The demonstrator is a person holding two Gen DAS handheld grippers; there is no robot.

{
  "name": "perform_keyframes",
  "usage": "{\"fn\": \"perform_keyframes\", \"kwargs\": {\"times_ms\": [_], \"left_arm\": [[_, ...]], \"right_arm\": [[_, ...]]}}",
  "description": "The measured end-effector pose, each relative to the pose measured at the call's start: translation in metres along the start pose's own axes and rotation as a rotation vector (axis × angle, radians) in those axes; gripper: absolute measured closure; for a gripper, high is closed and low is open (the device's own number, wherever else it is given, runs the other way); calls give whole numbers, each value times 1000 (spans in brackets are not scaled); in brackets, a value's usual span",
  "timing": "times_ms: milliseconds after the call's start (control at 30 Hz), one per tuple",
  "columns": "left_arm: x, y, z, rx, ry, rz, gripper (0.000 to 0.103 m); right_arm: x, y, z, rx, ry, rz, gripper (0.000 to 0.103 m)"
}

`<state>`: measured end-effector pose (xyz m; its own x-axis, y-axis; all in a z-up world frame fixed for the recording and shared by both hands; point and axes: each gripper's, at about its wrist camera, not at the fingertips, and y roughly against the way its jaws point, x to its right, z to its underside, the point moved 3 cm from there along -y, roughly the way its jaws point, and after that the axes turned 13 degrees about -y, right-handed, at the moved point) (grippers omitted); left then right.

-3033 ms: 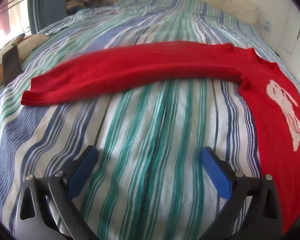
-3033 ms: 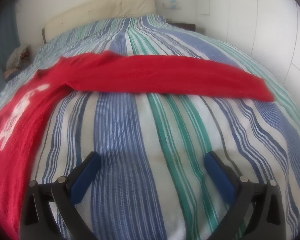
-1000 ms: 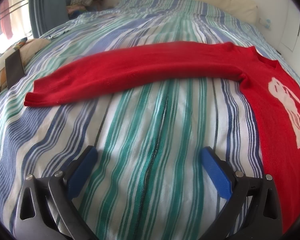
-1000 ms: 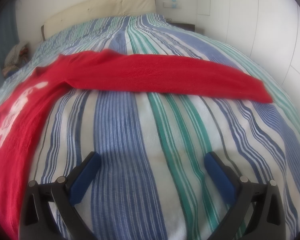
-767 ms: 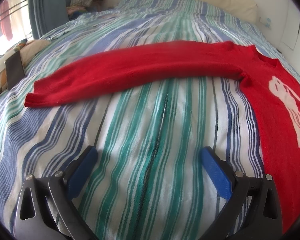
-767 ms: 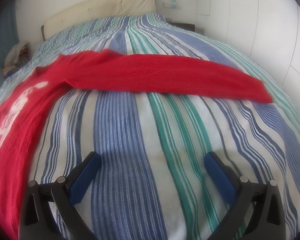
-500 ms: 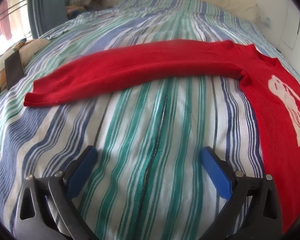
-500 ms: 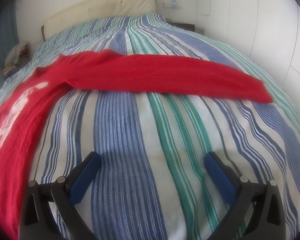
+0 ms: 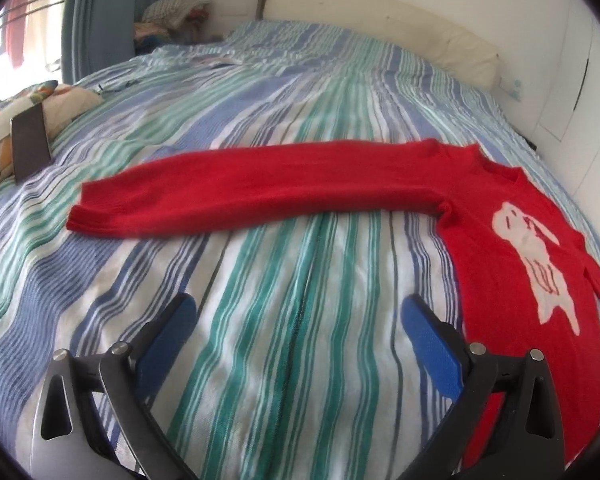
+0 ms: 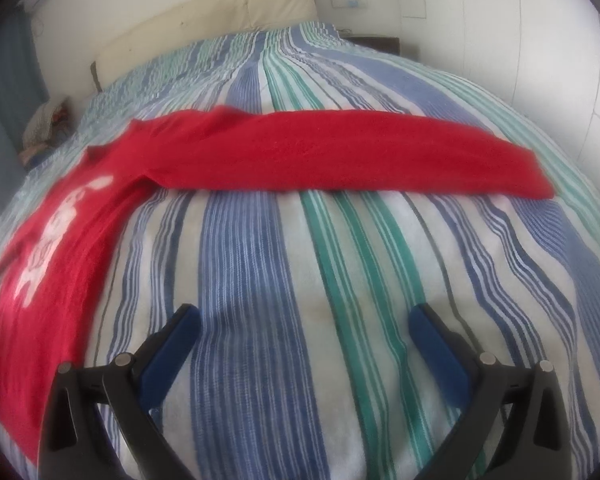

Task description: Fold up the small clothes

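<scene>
red sweater (image 9: 512,280) spread flat, bed (image 9: 280,300) bare around.

Bare striped bedspread (image 9: 284,320) before red sweater (image 9: 260,188).

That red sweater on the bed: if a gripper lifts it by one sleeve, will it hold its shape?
Probably not. The red sweater looks like soft knit lying limp on the striped bedspread, so it would likely droop and trail.

Home bedroom: large bed (image 9: 300,92) with blue/green striped cover, cream padded headboard (image 10: 204,16) against white wall, blue curtain (image 9: 100,12) by window, heap of clothes (image 9: 172,10) in the corner, white wardrobe doors (image 10: 540,48) on one side.
</scene>
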<state>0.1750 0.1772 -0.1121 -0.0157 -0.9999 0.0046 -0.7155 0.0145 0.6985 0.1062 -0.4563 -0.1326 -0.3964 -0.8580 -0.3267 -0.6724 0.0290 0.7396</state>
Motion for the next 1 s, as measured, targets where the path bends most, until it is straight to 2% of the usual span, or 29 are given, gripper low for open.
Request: {"fn": "perform_keyframes", "kwargs": {"times_ms": [100, 167, 233, 300, 333, 367, 400, 433, 500, 567, 633, 667, 700, 733, 767, 867, 933, 1000], "left_arm": [[-6, -10, 0, -26, 33, 4, 1], [-9, -23, 4, -68, 64, 4, 1], [-12, -33, 8, -93, 86, 5, 1], [-10, -37, 10, -98, 81, 4, 1], [-9, -38, 10, -100, 72, 1, 1], [-7, -38, 10, -100, 59, -5, 1], [-5, -38, 11, -101, 48, -11, 0], [-3, -38, 12, -103, 38, -18, 0], [-1, -39, 13, -106, 26, -28, 0], [0, -40, 14, -109, 21, -33, 0], [-1, -40, 15, -109, 20, -35, 0], [-1, -40, 15, -108, 20, -35, 0], [-1, -40, 15, -108, 19, -36, 0], [-1, -39, 16, -107, 19, -37, 0], [-2, -39, 16, -107, 19, -36, 0], [-2, -40, 16, -107, 20, -35, 0], [-2, -39, 16, -109, 19, -37, 0], [-1, -40, 16, -115, 14, -43, 0]], "right_arm": [[36, 17, -23, -21, -263, -202, 1], [72, 25, -40, -1, -470, -289, 6], [111, 31, -54, 49, -643, -310, 12], [144, 26, -65, 56, -767, -327, 18], [158, 20, -67, 38, -819, -344, 23], [170, 15, -70, 31, -867, -352, 35], [179, 13, -72, 38, -901, -355, 41], [184, 11, -74, 47, -922, -360, 42], [187, 6, -81, 58, -923, -357, 44], [183, -2, -91, 62, -885, -315, 45], [179, -11, -95, 67, -854, -267, 51], [176, -16, -96, 70, -839, -249, 61], [175, -19, -97, 70, -829, -224, 77], [174, -23, -98, 65, -828, -202, 84], [177, -24, -100, 65, -834, -178, 98], [165, -8, -118, 120, -773, -143, 98], [132, 14, -143, 160, -649, -184, 98], [77, 38, -167, 189, -514, -258, 98]]}}
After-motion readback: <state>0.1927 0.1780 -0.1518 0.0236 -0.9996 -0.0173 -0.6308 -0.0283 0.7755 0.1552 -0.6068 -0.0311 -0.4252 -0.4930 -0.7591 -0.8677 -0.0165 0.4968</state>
